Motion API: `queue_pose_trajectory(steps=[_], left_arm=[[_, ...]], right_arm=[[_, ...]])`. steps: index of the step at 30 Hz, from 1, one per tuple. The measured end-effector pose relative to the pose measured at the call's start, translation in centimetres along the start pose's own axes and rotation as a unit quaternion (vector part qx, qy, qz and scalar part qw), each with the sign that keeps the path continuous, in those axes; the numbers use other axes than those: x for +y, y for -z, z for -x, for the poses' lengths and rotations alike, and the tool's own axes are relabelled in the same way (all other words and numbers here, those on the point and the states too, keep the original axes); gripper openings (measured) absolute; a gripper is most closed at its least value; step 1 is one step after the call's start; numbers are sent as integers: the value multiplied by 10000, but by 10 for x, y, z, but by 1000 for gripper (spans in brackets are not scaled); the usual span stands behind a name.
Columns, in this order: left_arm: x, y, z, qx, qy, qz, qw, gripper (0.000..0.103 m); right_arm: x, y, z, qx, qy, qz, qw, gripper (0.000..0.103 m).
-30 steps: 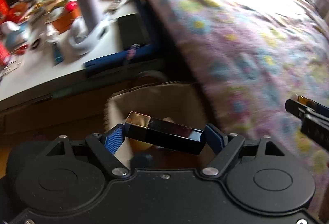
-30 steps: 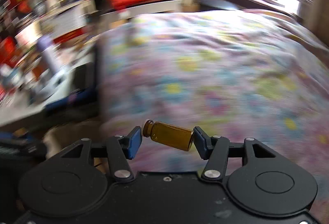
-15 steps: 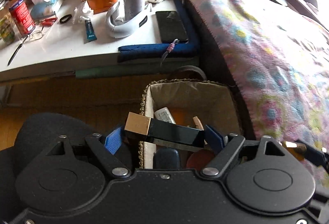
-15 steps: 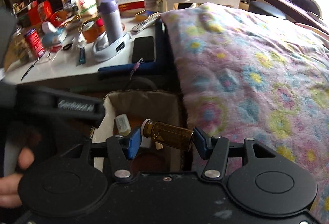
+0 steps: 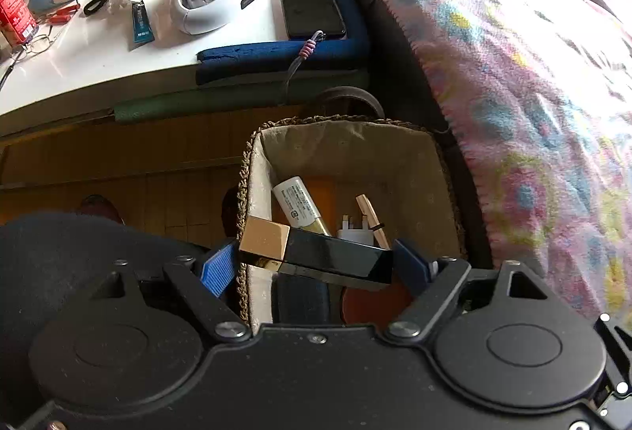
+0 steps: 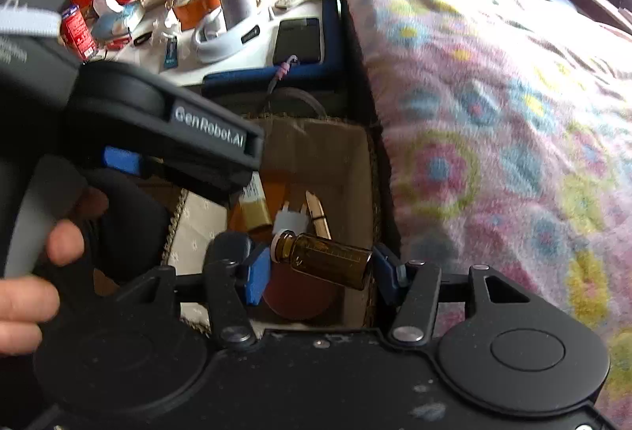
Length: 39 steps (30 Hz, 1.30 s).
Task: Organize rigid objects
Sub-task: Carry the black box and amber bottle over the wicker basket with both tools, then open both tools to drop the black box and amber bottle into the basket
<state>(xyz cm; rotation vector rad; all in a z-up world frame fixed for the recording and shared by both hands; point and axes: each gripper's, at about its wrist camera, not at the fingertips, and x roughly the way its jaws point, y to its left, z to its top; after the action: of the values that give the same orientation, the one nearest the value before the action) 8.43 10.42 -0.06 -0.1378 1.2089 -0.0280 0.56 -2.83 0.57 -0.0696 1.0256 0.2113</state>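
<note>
A second ago both views swept blurred across the flowered blanket [image 5: 533, 82]; now both sit above the lined basket [image 5: 347, 141] beside the worktop [image 5: 98, 62]. The left tongs [image 5: 316, 264] still clamp the black-and-gold case [image 5: 320, 256] endwise, the right tongs [image 6: 320, 268] the amber vial [image 6: 324, 260], each over the basket's opening

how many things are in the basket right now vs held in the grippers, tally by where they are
Held in the grippers: 2, the black and gold box in the left gripper, and the amber vial in the right gripper.
Clearly visible in the basket: 4, the white tube, white plug, wooden stick, brown round item.
Total: 6
</note>
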Motion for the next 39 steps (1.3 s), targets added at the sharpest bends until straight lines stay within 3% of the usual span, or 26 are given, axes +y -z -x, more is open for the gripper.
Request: queue_pose_trajectory(steps=[8, 23, 26, 28, 30, 39], left_arm=[[-6, -2, 2, -108, -55, -90, 9999, 79], [-4, 0, 10, -381, -105, -93, 9992, 79], [-5, 1, 12, -412, -131, -117, 9990, 80], [-6, 2, 15, -508, -168, -156, 9984, 81], [-7, 3, 17, -574, -251, -193, 9978, 89], [-6, 12, 28, -766, -410, -224, 9960, 91]], right_arm=[[-4, 1, -3, -67, -57, -59, 9999, 54], [2, -10, -15, -213, 299, 41, 9993, 55], [1, -12, -15, -280, 402, -29, 9988, 63], [0, -12, -15, -298, 419, -59, 9987, 63], [-1, -11, -14, -290, 419, -67, 9987, 63], [-3, -2, -8, -290, 474, -48, 9984, 68]])
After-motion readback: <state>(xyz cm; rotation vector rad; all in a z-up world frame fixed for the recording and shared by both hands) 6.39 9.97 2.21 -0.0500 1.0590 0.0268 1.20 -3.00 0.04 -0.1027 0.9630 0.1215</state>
